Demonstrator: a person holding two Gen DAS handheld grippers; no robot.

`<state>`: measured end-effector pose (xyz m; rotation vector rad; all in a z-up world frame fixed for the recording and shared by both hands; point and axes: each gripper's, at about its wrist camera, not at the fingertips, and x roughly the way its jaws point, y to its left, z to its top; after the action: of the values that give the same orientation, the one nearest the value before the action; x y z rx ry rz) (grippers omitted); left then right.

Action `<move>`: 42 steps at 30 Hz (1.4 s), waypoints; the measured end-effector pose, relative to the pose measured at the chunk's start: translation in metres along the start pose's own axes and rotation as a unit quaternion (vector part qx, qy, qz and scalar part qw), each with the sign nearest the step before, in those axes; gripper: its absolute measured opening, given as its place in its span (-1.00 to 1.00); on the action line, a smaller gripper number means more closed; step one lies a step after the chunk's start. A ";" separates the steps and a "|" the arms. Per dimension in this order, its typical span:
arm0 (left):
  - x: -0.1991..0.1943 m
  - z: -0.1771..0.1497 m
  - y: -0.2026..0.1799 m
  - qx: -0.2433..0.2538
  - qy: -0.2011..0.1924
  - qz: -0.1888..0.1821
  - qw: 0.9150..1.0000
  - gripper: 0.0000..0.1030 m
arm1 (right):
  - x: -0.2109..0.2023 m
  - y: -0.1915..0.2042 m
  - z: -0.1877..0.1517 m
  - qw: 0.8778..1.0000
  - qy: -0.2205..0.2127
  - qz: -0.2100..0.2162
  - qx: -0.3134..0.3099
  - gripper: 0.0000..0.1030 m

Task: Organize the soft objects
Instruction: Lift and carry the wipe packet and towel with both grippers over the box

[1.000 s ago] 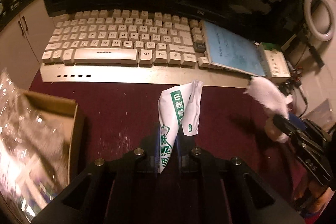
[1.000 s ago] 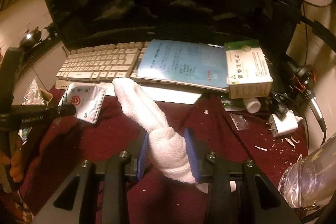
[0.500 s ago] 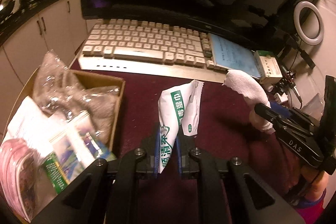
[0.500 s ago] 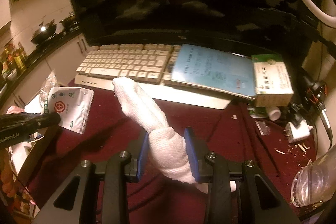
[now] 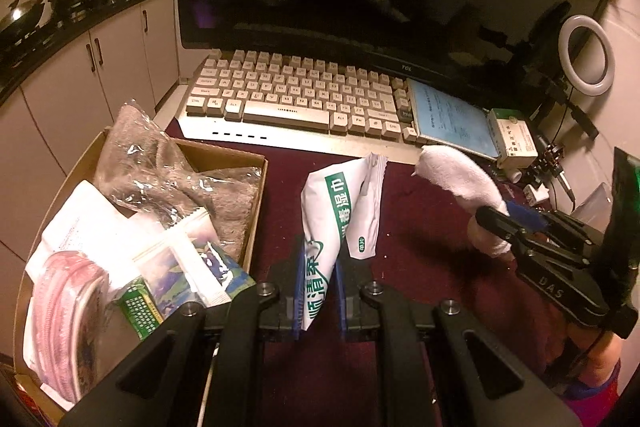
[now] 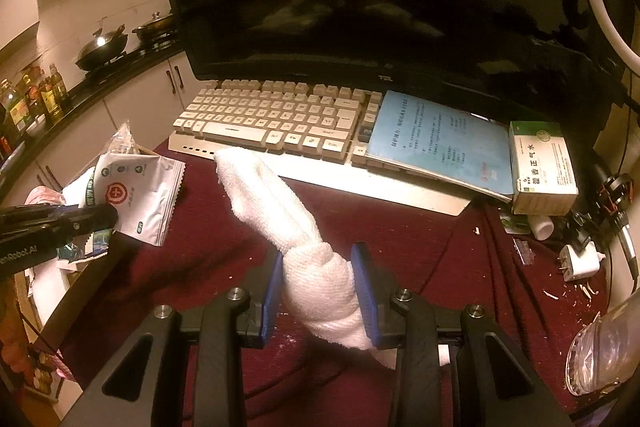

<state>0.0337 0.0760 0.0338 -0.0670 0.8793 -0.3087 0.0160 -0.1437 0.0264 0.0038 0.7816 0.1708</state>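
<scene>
Our left tongs (image 5: 318,291) grip a wet-wipe packet (image 5: 340,223); our right tongs (image 6: 318,291) grip a knotted white towel (image 6: 296,227) above the desk (image 6: 420,251).

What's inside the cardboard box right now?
The cardboard box holds a grey cloth in plastic wrap, white packets and a pink bundle. Anything underneath is covered.
</scene>
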 end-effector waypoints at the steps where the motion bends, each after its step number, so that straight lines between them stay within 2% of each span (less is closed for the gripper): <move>1: -0.002 0.000 0.001 -0.001 -0.002 -0.001 1.000 -0.76 | 0.000 0.002 0.000 1.000 0.000 0.001 -0.002 -0.29; 9: -0.020 0.000 0.014 -0.008 -0.008 0.011 1.000 -0.76 | 0.000 0.010 0.002 1.000 -0.001 0.009 -0.009 -0.29; 16: -0.035 0.000 0.044 -0.037 -0.018 0.025 0.999 -0.76 | 0.002 0.027 0.010 0.999 0.000 0.036 -0.018 -0.29; 22: -0.038 -0.001 0.072 -0.056 -0.016 0.050 0.997 -0.76 | 0.008 0.045 0.026 0.996 0.010 0.083 -0.016 -0.29; 28: -0.031 -0.006 0.098 -0.084 -0.001 0.063 0.994 -0.76 | 0.023 0.082 0.048 0.991 0.025 0.132 -0.025 -0.29; 39: -0.051 -0.031 0.108 -0.088 0.006 0.060 0.994 -0.76 | 0.066 0.157 0.078 0.974 0.058 0.212 -0.052 -0.29; 42: -0.044 -0.034 0.116 -0.102 0.012 0.074 0.992 -0.76 | 0.086 0.172 0.084 0.969 0.080 0.230 -0.049 -0.29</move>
<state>0.0089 0.2022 0.0236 -0.1863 0.9329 -0.0812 0.1089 0.0441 0.0373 0.0799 0.9248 0.6569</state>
